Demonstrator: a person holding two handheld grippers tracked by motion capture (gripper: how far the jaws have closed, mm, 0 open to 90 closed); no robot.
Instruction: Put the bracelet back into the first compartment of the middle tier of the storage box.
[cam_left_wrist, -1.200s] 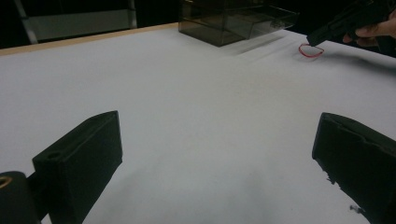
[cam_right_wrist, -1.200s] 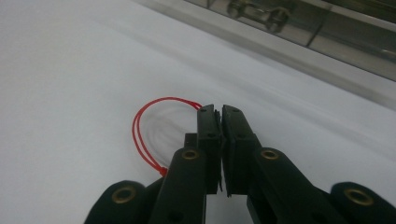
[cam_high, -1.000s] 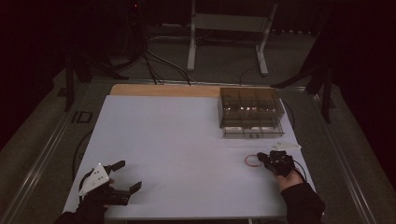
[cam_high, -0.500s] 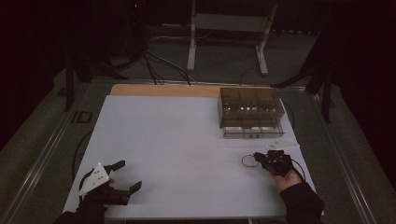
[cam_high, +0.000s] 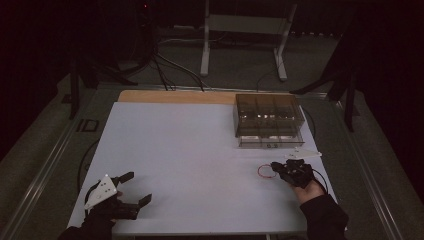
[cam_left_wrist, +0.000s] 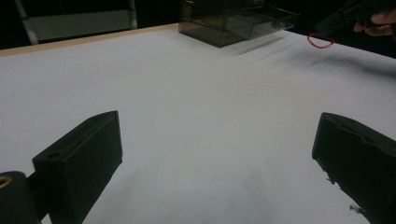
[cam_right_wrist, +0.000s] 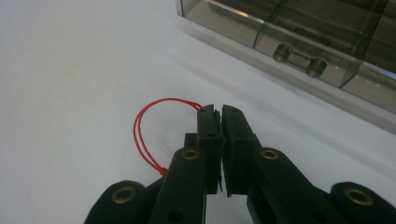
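The right gripper (cam_right_wrist: 219, 109) has its jaws pinched together on a red string loop (cam_right_wrist: 148, 128), whose free part arcs out to the side just above the white table (cam_high: 190, 145); loop and gripper sit just in front of the smoky clear drawer box (cam_high: 269, 119); the left gripper (cam_high: 131, 187), well apart from that box at the table's near edge, rests with jaws spread wide and nothing between them.

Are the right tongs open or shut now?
Shut. In the right gripper view the jaws of the right tongs stand pressed together, pinching the red loop, which curves out to their left over the white table.
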